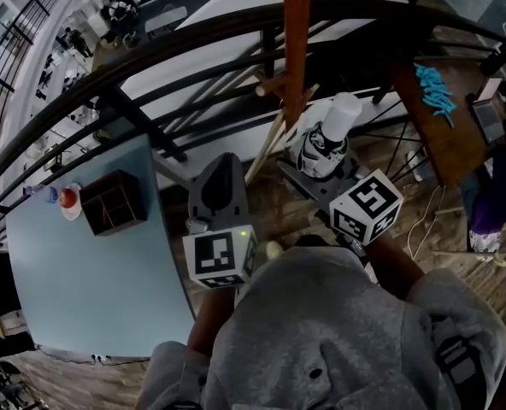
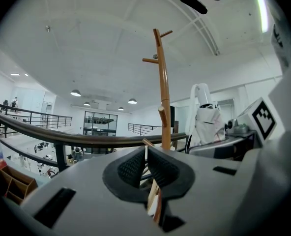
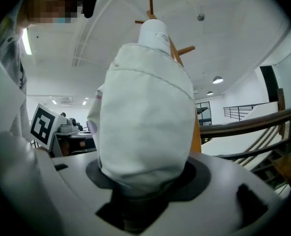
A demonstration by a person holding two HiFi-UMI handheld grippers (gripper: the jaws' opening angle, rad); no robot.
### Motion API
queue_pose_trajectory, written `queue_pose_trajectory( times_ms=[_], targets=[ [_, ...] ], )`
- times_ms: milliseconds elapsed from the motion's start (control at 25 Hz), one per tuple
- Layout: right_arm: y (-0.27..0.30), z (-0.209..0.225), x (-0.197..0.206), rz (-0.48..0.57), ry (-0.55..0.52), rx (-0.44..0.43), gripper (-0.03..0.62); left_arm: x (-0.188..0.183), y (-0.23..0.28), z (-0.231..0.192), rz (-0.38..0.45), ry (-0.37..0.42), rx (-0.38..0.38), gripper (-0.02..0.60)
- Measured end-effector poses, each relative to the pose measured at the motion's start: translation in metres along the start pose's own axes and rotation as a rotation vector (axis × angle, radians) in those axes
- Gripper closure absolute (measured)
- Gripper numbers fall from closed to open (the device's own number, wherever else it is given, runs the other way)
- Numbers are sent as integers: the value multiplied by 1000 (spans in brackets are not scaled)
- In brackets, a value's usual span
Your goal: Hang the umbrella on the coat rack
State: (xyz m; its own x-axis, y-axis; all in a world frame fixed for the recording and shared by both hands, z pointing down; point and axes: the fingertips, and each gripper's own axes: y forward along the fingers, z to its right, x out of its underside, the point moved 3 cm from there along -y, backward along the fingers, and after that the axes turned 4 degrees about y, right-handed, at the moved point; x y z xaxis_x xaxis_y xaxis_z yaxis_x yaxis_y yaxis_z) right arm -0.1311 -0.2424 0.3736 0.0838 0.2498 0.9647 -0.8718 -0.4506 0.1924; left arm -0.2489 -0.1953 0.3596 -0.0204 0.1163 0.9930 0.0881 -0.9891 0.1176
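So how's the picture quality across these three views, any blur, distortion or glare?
Head view: strong fisheye bows the railing into an arc, and the scene is dim. Left gripper view: bright, the coat rack sharp, corners dark, a light strip glaring at top right. Right gripper view: the white umbrella fills the middle, close and slightly soft, hiding most of the rack.

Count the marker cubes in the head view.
2. One cube is on the left gripper, near bottom centre; the other is on the right gripper, beside the white umbrella. None looks hidden.
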Motion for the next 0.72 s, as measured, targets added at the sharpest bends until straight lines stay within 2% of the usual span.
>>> queue_pose_trajectory(
  times_ms=[720],
  targets=[
    [24,23,-19,9,-6,-35,339,-13,25,-15,7,13,-40,555]
  ],
)
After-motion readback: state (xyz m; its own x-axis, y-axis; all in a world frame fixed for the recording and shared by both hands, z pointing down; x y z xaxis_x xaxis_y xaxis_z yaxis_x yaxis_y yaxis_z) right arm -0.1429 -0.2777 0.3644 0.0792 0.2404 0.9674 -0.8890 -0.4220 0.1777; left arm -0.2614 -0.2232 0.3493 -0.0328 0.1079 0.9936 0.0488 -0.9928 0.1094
